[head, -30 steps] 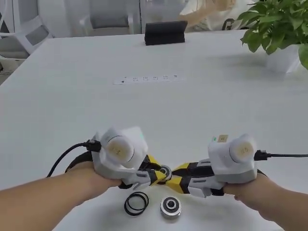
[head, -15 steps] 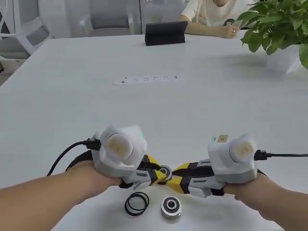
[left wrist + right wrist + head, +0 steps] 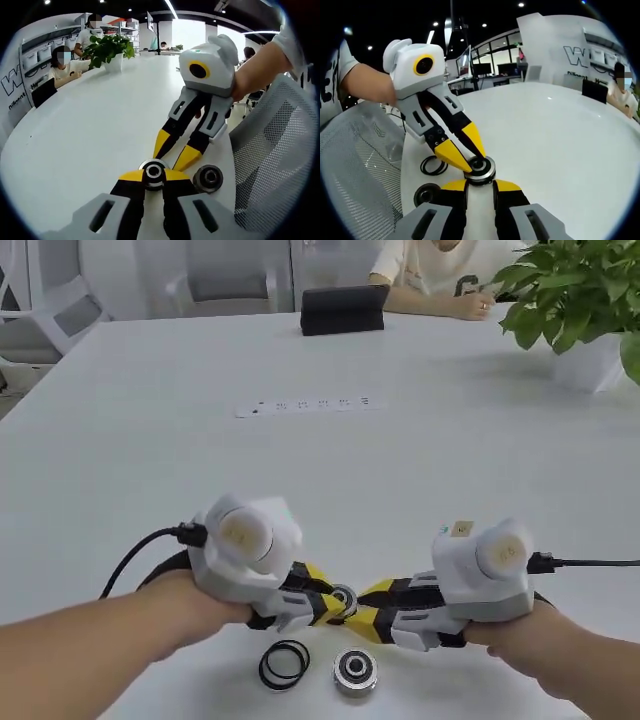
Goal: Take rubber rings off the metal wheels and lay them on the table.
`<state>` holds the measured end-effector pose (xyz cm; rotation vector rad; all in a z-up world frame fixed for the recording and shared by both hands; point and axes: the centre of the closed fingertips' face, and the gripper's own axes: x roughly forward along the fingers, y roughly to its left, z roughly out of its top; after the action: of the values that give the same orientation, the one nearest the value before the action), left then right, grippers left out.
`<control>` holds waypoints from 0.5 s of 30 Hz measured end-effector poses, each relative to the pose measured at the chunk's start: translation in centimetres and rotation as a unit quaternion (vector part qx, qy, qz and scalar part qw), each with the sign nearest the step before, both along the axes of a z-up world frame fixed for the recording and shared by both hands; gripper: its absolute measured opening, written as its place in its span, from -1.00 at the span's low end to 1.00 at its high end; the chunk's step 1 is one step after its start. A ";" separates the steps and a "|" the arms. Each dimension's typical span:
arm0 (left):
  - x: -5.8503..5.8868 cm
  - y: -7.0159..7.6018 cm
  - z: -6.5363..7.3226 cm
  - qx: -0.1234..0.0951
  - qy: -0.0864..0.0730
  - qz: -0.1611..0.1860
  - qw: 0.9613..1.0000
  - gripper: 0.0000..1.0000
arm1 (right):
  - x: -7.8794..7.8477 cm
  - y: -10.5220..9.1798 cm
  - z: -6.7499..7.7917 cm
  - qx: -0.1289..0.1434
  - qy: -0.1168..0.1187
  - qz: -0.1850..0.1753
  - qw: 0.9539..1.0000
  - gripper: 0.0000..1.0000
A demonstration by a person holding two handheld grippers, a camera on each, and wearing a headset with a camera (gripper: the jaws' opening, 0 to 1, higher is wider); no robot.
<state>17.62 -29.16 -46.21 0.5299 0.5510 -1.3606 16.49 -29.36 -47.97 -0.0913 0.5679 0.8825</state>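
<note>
The left hand-held gripper (image 3: 322, 602) and the right hand-held gripper (image 3: 368, 608) are meeting tip to tip at the near edge of the white surface (image 3: 300, 480), each held in one of the person's hands. Between them they are holding a metal wheel (image 3: 343, 598) just above the surface.

In the left gripper view, the left hand-held gripper (image 3: 153, 176) is pinching this wheel (image 3: 153, 171), with its yellow tips pressing on either side. The right hand-held gripper (image 3: 175, 151) is reaching in from the far side, its tips touching the wheel's rim.

In the right gripper view, the right hand-held gripper (image 3: 480, 185) is likewise closing on the wheel (image 3: 480, 170), which is showing a dark band around its rim. The left hand-held gripper (image 3: 459, 151) is coming down on it from the left with its tips pressed close together.

Loose black rubber rings (image 3: 284, 663) are lying in a small overlapping pile on the surface, just near of the left hand-held gripper. A second wheel (image 3: 355, 668) is lying flat beside them to the right, close to the rings but apart from them.

Farther off, a white power strip (image 3: 305, 405) is sitting mid-surface. A black stand (image 3: 343, 308) is sitting at the far edge, with a potted plant (image 3: 575, 300) at the far right and a person (image 3: 440, 270) behind it.
</note>
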 end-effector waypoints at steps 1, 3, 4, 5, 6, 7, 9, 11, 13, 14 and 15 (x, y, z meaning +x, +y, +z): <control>0.0 0.0 0.0 0.000 0.001 0.000 1.000 -0.84 | 0.0 0.0 0.0 0.000 0.000 0.000 1.000 -0.66; 0.0 0.0 0.0 -0.001 0.004 0.002 1.000 -0.84 | 0.0 0.0 0.0 0.000 0.000 0.000 1.000 -0.66; -0.1 0.0 0.0 -0.002 0.009 0.001 1.000 -0.82 | 0.0 0.0 0.0 0.000 0.000 0.000 1.000 -0.66; -0.3 0.0 0.0 -0.002 0.013 -0.003 1.000 -0.77 | 0.0 0.0 0.0 0.000 0.000 0.000 1.000 -0.66; -0.3 -0.1 -0.1 -0.002 0.014 -0.004 1.000 -0.74 | 0.0 0.0 0.0 0.000 0.000 0.000 1.000 -0.66; -0.4 -0.1 0.0 0.000 0.011 -0.008 1.000 -0.73 | 0.0 0.0 0.0 0.000 0.000 0.000 1.000 -0.65; -0.4 -0.1 0.0 0.001 0.009 -0.008 1.000 -0.73 | 0.0 0.0 0.0 0.000 0.000 0.000 1.000 -0.65; -0.3 -0.1 0.0 0.002 0.011 -0.002 1.000 -0.75 | 0.0 0.0 0.0 0.000 0.000 0.000 1.000 -0.65; -0.3 -0.1 0.0 0.002 0.011 -0.001 1.000 -0.77 | 0.0 0.0 0.0 0.000 0.000 0.000 1.000 -0.65; -0.3 -0.1 0.0 0.001 0.012 0.000 1.000 -0.77 | 0.0 0.0 0.0 0.000 0.000 0.000 1.000 -0.66; -0.3 -0.1 0.1 0.001 0.011 -0.001 1.000 -0.78 | 0.0 0.0 0.0 0.000 0.000 0.000 1.000 -0.66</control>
<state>17.32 -29.28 -46.14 0.5173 0.5703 -1.3684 16.45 -29.34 -47.93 -0.0919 0.5688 0.8821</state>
